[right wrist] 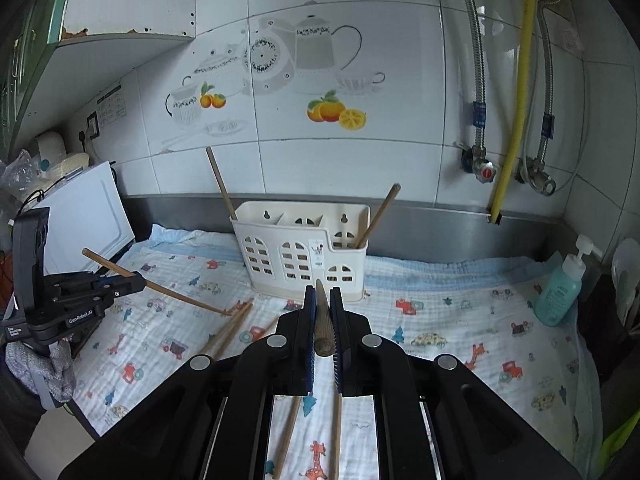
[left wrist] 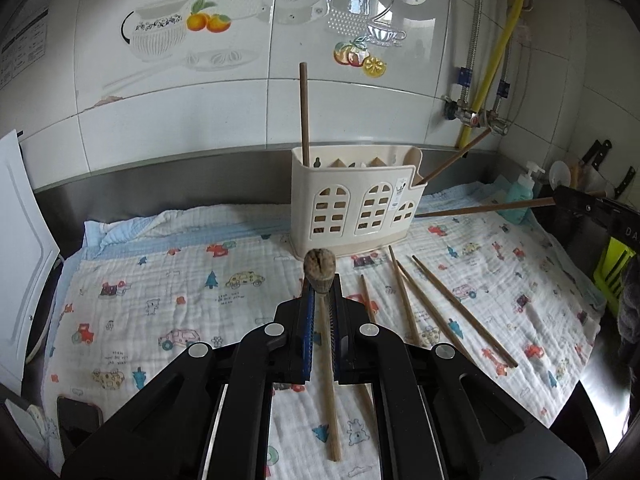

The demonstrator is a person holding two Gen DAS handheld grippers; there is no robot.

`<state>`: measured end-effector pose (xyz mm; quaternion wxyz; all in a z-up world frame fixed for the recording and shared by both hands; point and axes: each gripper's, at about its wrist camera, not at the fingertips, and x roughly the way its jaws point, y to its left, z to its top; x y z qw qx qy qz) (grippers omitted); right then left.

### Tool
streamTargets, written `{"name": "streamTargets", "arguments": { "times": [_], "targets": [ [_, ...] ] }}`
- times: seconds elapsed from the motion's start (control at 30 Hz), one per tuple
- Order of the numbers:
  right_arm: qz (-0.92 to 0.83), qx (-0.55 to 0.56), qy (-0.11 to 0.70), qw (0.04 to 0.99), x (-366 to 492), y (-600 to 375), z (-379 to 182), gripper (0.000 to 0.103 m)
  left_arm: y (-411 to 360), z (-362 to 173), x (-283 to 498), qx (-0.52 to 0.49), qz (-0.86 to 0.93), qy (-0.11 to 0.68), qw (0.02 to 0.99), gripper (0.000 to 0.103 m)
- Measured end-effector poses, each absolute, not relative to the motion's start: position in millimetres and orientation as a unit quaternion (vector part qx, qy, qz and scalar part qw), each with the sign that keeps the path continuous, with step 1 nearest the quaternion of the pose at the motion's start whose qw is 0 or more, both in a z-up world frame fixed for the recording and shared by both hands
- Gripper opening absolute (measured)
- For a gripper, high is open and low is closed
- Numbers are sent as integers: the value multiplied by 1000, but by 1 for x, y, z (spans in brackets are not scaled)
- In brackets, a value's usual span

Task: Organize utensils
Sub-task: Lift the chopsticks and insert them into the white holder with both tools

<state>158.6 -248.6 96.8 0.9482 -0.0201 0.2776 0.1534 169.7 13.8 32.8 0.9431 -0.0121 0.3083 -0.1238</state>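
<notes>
A cream utensil holder [left wrist: 356, 204] [right wrist: 304, 258] stands at the back of the printed cloth, one wooden chopstick in its left end and one in its right end. My left gripper [left wrist: 320, 292] is shut on a chopstick [left wrist: 330, 380] held above the cloth; it shows in the right wrist view [right wrist: 136, 282]. My right gripper [right wrist: 322, 300] is shut on another chopstick [right wrist: 322, 320], its tip pointing toward the holder; that chopstick shows in the left wrist view [left wrist: 484, 208]. Several loose chopsticks [left wrist: 440, 308] [right wrist: 230, 330] lie on the cloth in front of the holder.
A teal soap pump bottle [right wrist: 560, 288] stands at the right. A white board [right wrist: 86, 216] leans at the left. Pipes and a yellow hose [right wrist: 516, 92] run down the tiled wall. Knives [left wrist: 596, 152] hang far right. A dark phone [left wrist: 78, 416] lies at the cloth's front left.
</notes>
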Motion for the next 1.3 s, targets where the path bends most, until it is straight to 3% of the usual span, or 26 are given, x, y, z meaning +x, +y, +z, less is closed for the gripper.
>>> {"name": "streamTargets", "arguments": {
  "times": [0.3,0.77,1.3],
  "targets": [
    [162,-57,262,950,178,-244,154,7,4,75,181,-5,-145,275,950,5],
    [149,-72,254,953,231,-236,185,7,-24,164,206,31,-159,192,968,5],
    [146,-60,291,943,293,-227,166,7,-37,139,288,54,-136,307,941,5]
  ]
}}
